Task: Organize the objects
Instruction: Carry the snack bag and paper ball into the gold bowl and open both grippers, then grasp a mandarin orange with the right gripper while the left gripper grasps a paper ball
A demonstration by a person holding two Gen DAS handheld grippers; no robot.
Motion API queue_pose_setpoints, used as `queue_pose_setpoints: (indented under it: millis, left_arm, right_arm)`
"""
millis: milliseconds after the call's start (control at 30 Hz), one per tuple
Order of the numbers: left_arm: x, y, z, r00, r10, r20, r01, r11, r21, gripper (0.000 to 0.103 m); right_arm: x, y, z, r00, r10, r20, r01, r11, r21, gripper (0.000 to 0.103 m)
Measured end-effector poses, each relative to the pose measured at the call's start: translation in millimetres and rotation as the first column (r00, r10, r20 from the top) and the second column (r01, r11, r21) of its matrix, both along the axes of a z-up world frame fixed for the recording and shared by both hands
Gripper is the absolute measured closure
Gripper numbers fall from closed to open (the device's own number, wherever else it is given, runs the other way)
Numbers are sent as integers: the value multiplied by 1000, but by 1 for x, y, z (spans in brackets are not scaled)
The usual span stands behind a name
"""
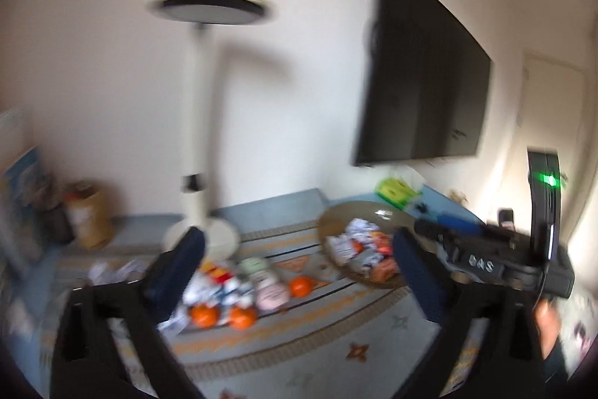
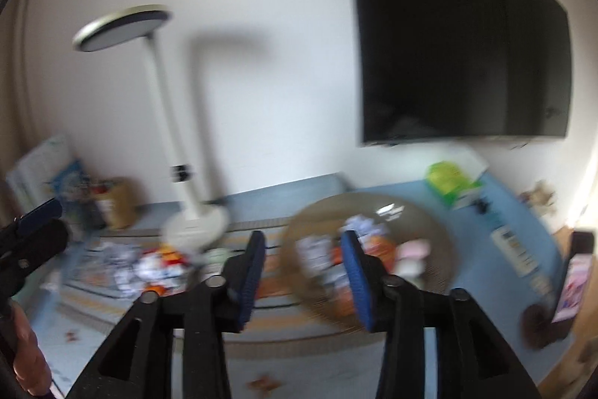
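Both views are motion-blurred, so we note only what reads clearly. At far left, against the white wall, we see a brown paper bag [image 1: 88, 214] beside some leaning boxes or books. Next along stands a white floor lamp [image 1: 196, 122] with a round flat head, its disc base resting at the edge of a patterned mat [image 1: 336, 335] laid over a blue surface; whether this is a worktop or the floor we cannot tell. Our left gripper [image 1: 299, 272] hangs above the mat with its blue-padded fingers spread very wide and nothing between them. Beyond that gap lies a loose pile of wrapped snacks and crumpled packets [image 1: 231, 283], with three small oranges [image 1: 203, 315] among them, two side by side at the near edge and one just to the right. Right of the pile sits a brownish glass plate [image 1: 358, 212] already holding several packets and wrappers. Our right gripper [image 2: 304, 281] hovers near the plate's front rim, its fingers partly apart and empty; in the left wrist view it appears at the right edge with a green light on its body. Behind the plate lies a green package [image 1: 394, 191] near the wall, below a dark wall-mounted screen [image 1: 422, 77]. At far right a phone [image 2: 575, 277] leans upright with its display lit.
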State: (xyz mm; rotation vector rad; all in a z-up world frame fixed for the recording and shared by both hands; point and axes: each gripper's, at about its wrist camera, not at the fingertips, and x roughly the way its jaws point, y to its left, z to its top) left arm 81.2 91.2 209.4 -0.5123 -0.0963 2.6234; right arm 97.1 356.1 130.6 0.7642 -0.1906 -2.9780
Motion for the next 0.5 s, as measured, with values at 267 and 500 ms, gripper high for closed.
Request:
queue_pose_setpoints:
  millis: [267,500]
  left_arm:
    - [-28,-84,-147,952,229,203,-235,972,4,3]
    - [-45,-105,-179,900,321,295,-353,934,60,3]
  right_arm:
    - [-16,-79,-119,969,204,140,-199,979,-51,31]
    - [-26,-95,-157,957,211,200,-222,974,35,31]
